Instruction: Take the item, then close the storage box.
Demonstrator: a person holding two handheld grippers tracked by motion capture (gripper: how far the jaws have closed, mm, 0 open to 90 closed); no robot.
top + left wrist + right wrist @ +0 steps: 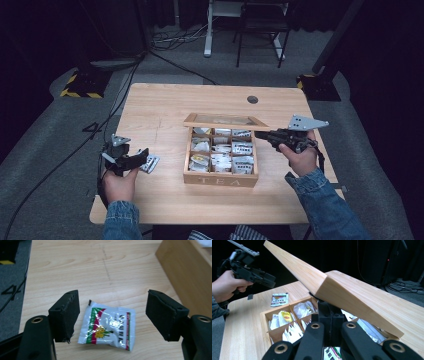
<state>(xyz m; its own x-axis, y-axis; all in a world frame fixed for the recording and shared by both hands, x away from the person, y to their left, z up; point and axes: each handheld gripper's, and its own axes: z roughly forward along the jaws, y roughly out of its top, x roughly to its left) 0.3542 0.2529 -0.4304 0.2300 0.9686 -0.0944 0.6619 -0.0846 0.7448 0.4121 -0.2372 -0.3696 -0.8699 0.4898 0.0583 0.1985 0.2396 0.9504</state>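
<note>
Fingers (65, 315) of left gripper (113, 316) standing apart, sachet (108, 325) lying flat on table (75, 270) between them, untouched. Right gripper (329, 315) pinching shut on lid (352, 295), holding it raised over wooden box (220, 178) reading "TEA", compartments packed with tea bags (221, 150). Sachet print too small to read.

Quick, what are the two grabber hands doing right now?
Left gripper: open, holding nothing; the tea packet lies flat on the table between its jaws.
Right gripper: shut on the edge of the tea box lid, holding it up.
</note>
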